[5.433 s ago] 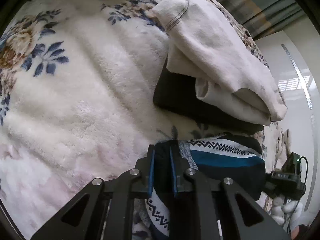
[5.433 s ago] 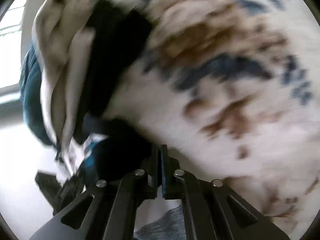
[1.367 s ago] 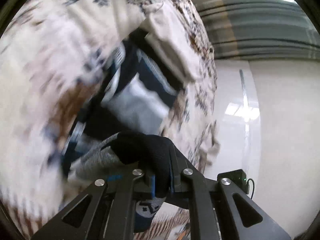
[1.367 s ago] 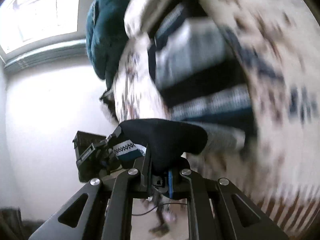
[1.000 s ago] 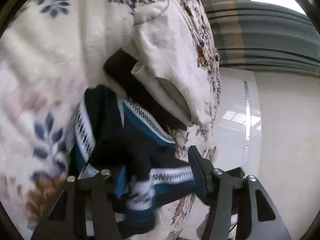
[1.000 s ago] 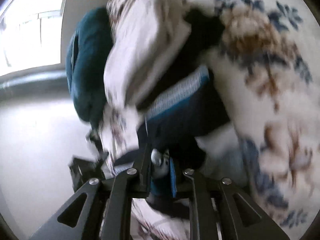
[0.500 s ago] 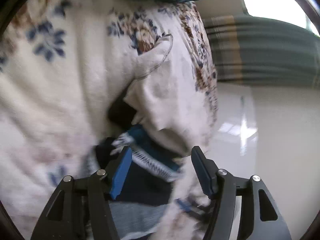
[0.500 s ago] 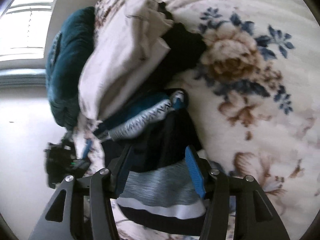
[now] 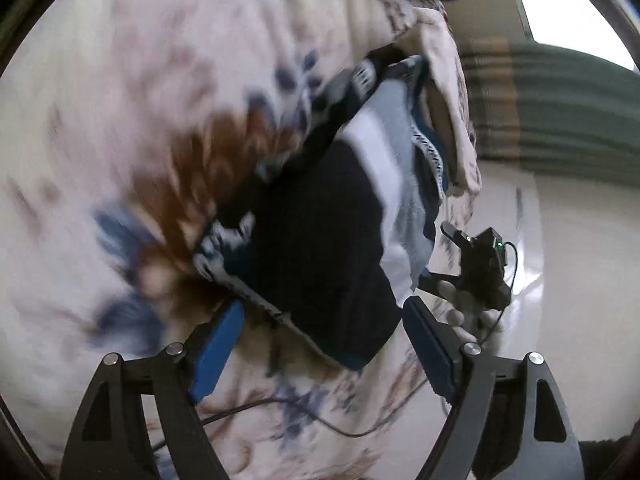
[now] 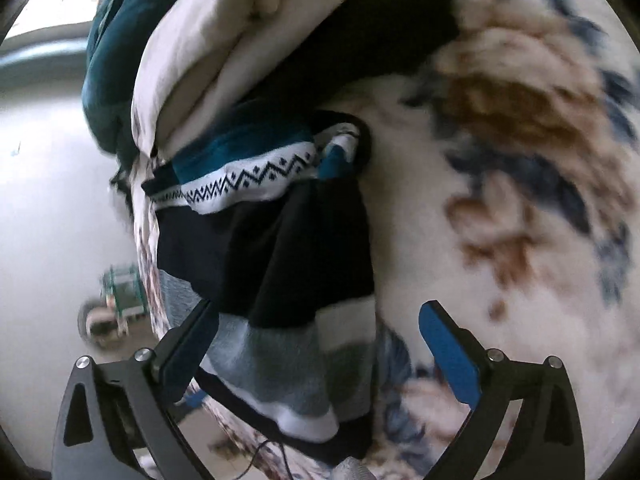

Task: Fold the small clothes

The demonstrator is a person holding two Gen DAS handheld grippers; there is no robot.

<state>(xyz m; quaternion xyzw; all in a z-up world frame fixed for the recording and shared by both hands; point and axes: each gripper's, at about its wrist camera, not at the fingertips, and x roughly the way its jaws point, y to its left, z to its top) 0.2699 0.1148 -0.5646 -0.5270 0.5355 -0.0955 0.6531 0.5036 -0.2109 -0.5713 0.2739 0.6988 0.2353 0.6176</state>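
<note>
1. The left gripper (image 9: 320,340) hangs over the bed with its jaws spread wide and nothing between them; the blue pads (image 9: 218,354) stand on either side of the near edge of the patterned garment (image 9: 324,248), apart from it.
2. The right gripper (image 10: 320,348) is likewise wide open and empty, with the garment's grey and white bands lying in the gap but not pinched.
3. The patterned garment, dark with teal, grey and white bands and a zigzag trim (image 10: 248,178), lies doubled over on the floral blanket (image 9: 120,140), near the bed's edge.
4. Just beyond it sits a cream garment (image 10: 224,40) on top of a black garment (image 10: 384,28); they look like a stack of pieces already folded.
5. Judgement: this piece seems folded at least once and let go, so the fold is largely done.
6. Left to do, probably: one more fold or a tidy-up, then onto the stack. Its layers look uneven at the near edge.
7. Both views are motion-blurred, so finer creases cannot be told.
</note>
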